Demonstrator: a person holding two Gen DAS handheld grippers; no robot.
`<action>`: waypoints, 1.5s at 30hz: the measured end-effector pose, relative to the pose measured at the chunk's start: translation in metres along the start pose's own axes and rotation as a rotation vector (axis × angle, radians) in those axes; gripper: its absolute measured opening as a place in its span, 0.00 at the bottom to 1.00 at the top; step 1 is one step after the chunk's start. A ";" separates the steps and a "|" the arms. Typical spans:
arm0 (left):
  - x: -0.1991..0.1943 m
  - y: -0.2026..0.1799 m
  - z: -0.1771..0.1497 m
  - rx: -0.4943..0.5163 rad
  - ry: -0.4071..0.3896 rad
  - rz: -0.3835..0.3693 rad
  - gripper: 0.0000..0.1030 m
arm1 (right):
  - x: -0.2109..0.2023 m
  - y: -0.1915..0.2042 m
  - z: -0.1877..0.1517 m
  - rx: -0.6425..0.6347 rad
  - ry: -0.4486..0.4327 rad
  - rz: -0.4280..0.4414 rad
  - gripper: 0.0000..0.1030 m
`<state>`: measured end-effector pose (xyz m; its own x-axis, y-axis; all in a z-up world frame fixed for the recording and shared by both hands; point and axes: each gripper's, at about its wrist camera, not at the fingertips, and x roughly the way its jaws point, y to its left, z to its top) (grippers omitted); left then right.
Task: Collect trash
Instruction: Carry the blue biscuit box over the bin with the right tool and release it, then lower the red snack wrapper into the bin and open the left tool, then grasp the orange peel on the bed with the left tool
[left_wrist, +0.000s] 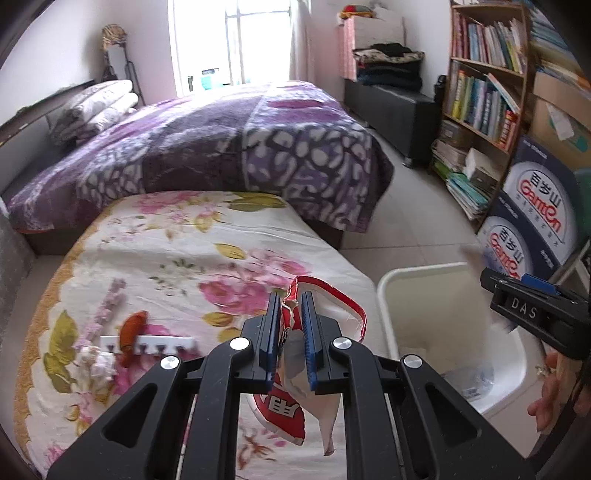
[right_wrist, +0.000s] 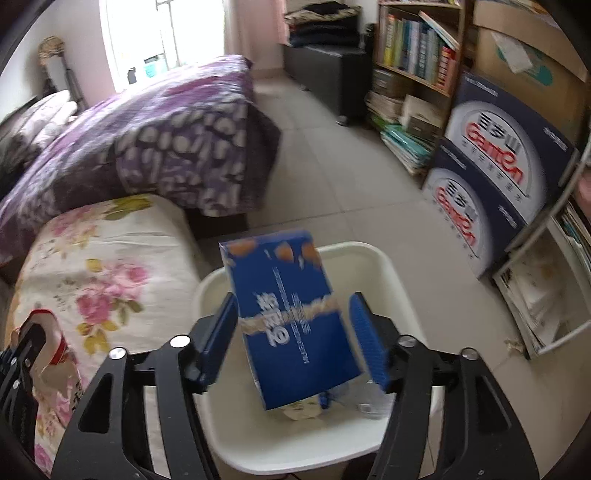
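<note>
My left gripper (left_wrist: 290, 310) is shut on a torn red and white snack wrapper (left_wrist: 284, 410), which hangs from the pads above the floral cloth (left_wrist: 184, 258). A white bin (left_wrist: 388, 295) stands on the floor just right of it. In the right wrist view, a blue box (right_wrist: 291, 332) sits tilted between the pads of my right gripper (right_wrist: 293, 301), over the white bin (right_wrist: 391, 273). The box is blurred, and a gap shows on each side of it, so the jaws stand open. Clear plastic and paper scraps lie in the bin's bottom.
On the floral cloth lie a white hook rack (left_wrist: 147, 343), an orange-brown scrap (left_wrist: 133, 325) and a crumpled tissue (left_wrist: 96, 362). A purple bed (left_wrist: 221, 147) lies beyond. A bookshelf (left_wrist: 480, 92) and stacked blue cartons (left_wrist: 535, 206) line the right wall. A hand (left_wrist: 550, 398) shows at right.
</note>
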<state>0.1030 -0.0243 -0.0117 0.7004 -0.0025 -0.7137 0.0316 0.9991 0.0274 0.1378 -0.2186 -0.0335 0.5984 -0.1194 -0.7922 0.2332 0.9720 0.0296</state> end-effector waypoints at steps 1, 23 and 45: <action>0.002 -0.003 0.000 -0.001 0.006 -0.010 0.12 | 0.001 -0.005 0.001 0.012 0.002 -0.007 0.67; 0.036 -0.105 0.004 0.053 0.128 -0.256 0.14 | 0.005 -0.109 0.010 0.197 0.007 -0.113 0.86; 0.031 -0.100 0.010 0.042 0.076 -0.199 0.67 | -0.001 -0.105 0.012 0.191 -0.028 -0.132 0.93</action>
<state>0.1286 -0.1243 -0.0289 0.6217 -0.1943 -0.7588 0.1946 0.9767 -0.0907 0.1217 -0.3231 -0.0291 0.5737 -0.2509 -0.7797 0.4498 0.8921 0.0438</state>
